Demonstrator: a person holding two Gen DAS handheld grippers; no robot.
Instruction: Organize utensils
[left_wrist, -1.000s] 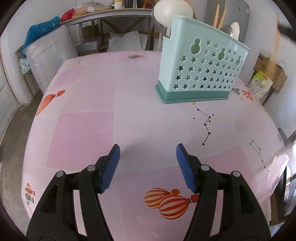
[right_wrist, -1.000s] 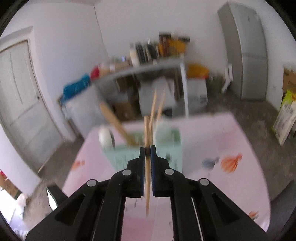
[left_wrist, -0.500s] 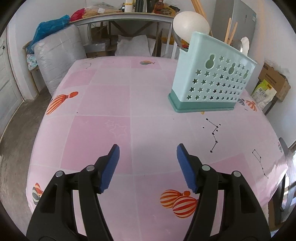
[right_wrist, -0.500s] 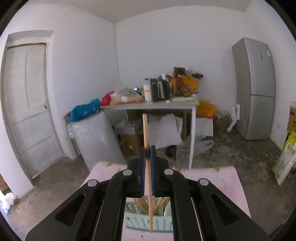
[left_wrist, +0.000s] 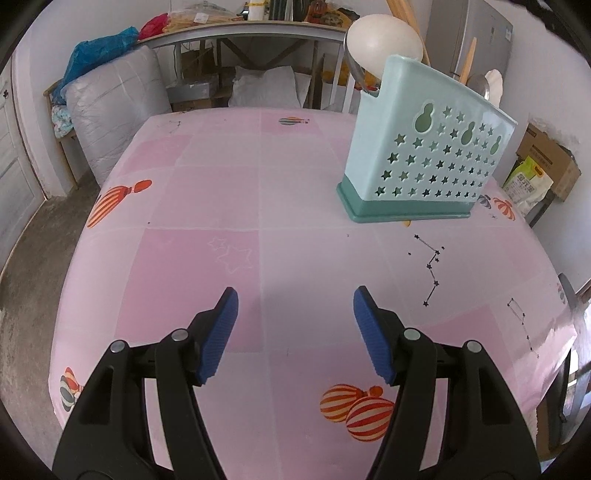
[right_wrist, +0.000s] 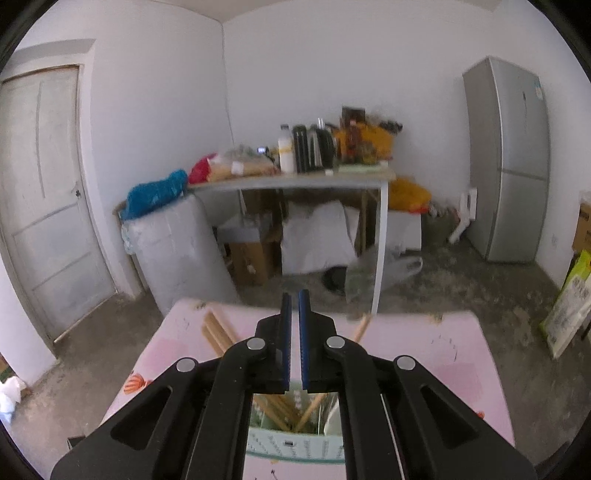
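Blue-padded fingers (right_wrist: 285, 343) of the right gripper (right_wrist: 294, 299) nearly together and empty above the caddy (left_wrist: 424, 162).

Only a thin slit shows between them, with nothing in it, and they hover over the caddy's open top, where wooden chopsticks (right_wrist: 280, 410) lean; half a second ago a chopstick stood clamped there, so it has likely just been dropped in. The left gripper (left_wrist: 293, 328) waits with fingers wide apart over the pink counter (left_wrist: 221, 206), holding nothing, much as before. In its view the mint caddy stands upright at the counter's far right, a white ladle (left_wrist: 384, 40) rising from it.
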